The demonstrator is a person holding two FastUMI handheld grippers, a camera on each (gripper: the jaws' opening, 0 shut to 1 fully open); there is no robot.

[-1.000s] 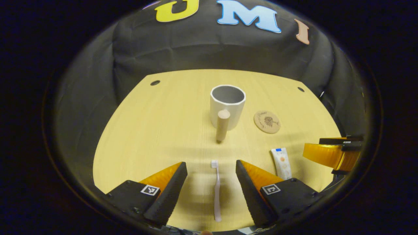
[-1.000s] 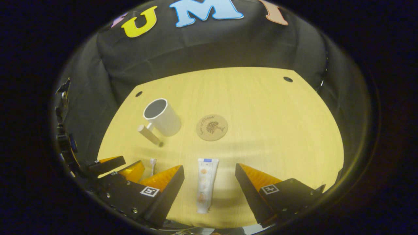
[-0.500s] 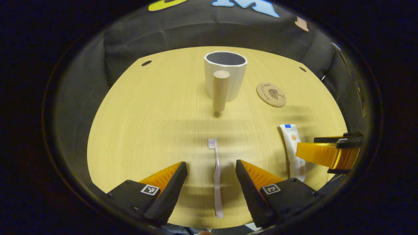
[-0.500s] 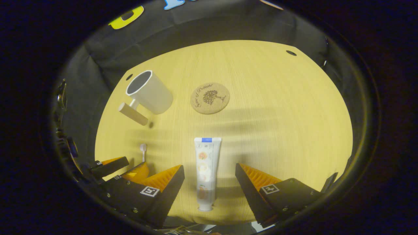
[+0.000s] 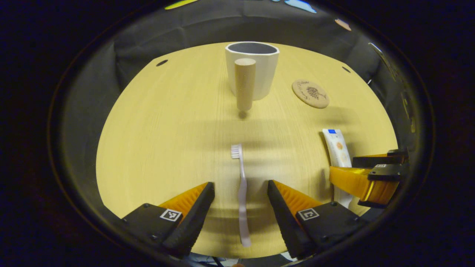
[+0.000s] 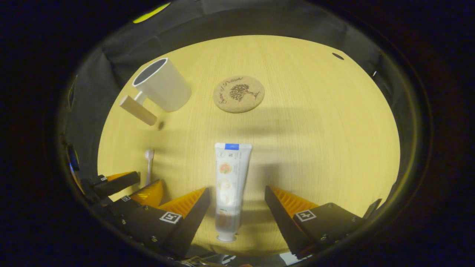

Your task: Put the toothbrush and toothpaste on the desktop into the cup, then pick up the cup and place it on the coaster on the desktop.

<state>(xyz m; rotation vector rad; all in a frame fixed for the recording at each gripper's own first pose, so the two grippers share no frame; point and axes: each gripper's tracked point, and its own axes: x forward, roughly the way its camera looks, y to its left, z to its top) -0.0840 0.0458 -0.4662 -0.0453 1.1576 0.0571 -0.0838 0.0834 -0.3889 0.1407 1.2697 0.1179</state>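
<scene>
A pale pink toothbrush (image 5: 242,193) lies flat on the wooden desktop (image 5: 167,129), bristles pointing away, its handle between the open fingers of my left gripper (image 5: 240,189). In the right gripper view a white toothpaste tube (image 6: 229,185) lies lengthwise between the open fingers of my right gripper (image 6: 237,193), cap end nearest. Neither gripper touches its object. The white cup (image 5: 253,66) with a wooden peg handle (image 5: 245,89) stands upright at the back; it also shows as the cup (image 6: 163,86). The round cork coaster (image 5: 310,93) lies to its right, seen also as the coaster (image 6: 238,93).
The other gripper's orange finger (image 5: 356,181) reaches over the toothpaste (image 5: 338,148) at the right of the left gripper view. Small dark holes (image 5: 161,62) mark the desktop's far corners. Black cloth walls close in the desk.
Both grippers have dropped lower and moved forward over the desk. The toothbrush handle and the toothpaste tube now sit deeper between the open fingers. Nothing on the desk has moved.
</scene>
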